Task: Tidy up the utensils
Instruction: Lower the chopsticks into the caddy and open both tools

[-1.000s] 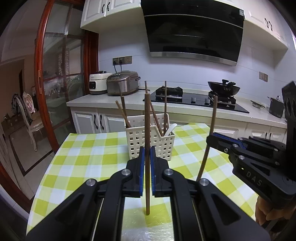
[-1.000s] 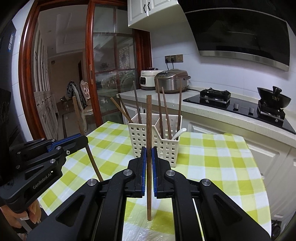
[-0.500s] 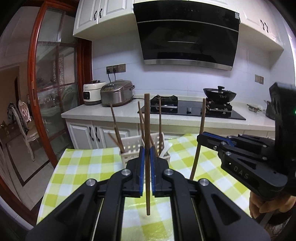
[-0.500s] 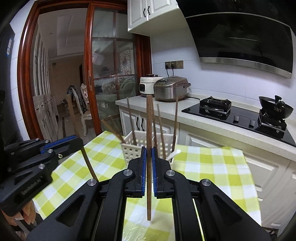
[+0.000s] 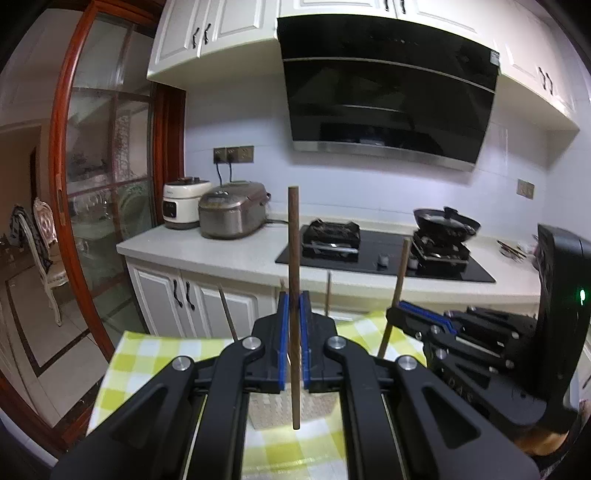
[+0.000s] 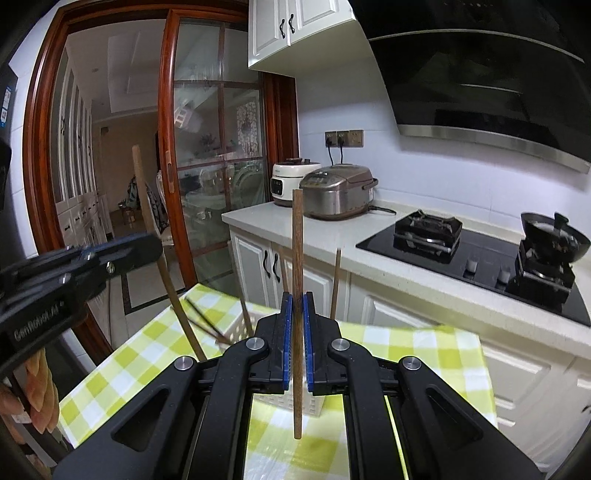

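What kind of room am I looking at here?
A home kitchen, most likely: a range hood hangs over a gas hob, a rice cooker sits on the counter, and white cabinets line the wall.

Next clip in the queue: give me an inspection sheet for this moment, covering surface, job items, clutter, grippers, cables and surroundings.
Surface: table with a yellow-green checked cloth.
Job items: white utensil basket, mostly hidden behind the grippers, with several chopsticks standing in it; one chopstick upright in the left gripper; a second chopstick upright in the right gripper.
Clutter: nothing seen on the visible cloth.
Grippers: left gripper shut on its chopstick; right gripper shut on its chopstick; both above the basket.
Cables: two plugs and cords at the wall sockets.
Surroundings: counter with two cookers, gas hob with a wok, range hood, glass sliding door.
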`<action>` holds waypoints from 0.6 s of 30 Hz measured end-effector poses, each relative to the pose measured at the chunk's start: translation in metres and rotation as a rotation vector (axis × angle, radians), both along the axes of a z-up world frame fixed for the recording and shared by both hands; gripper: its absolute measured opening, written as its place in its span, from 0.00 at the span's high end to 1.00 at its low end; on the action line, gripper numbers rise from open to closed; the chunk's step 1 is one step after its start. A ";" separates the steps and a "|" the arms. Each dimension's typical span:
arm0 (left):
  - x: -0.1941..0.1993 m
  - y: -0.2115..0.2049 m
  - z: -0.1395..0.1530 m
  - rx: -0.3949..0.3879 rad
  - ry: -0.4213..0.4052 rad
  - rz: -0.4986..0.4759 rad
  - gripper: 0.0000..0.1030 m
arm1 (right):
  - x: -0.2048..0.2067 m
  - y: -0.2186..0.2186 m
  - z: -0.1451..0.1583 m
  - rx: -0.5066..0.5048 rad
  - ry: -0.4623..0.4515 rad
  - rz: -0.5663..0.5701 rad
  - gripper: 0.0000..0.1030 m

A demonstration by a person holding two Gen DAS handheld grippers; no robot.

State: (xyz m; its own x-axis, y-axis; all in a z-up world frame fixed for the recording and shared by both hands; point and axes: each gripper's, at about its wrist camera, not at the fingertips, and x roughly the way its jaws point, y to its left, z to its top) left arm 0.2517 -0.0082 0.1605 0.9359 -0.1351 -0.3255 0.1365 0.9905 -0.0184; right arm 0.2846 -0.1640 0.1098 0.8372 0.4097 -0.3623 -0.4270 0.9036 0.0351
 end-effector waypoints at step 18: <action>0.102 0.036 -0.003 -0.095 0.054 0.123 0.94 | 0.085 0.035 0.002 -0.013 -0.019 0.086 0.94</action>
State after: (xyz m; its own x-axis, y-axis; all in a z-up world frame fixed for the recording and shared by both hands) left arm 0.3540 0.0274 0.1577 0.9288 -0.0536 -0.3666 0.0111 0.9931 -0.1169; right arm 0.3696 -0.1286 0.1117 0.8060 0.4756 -0.3524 -0.5032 0.8640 0.0152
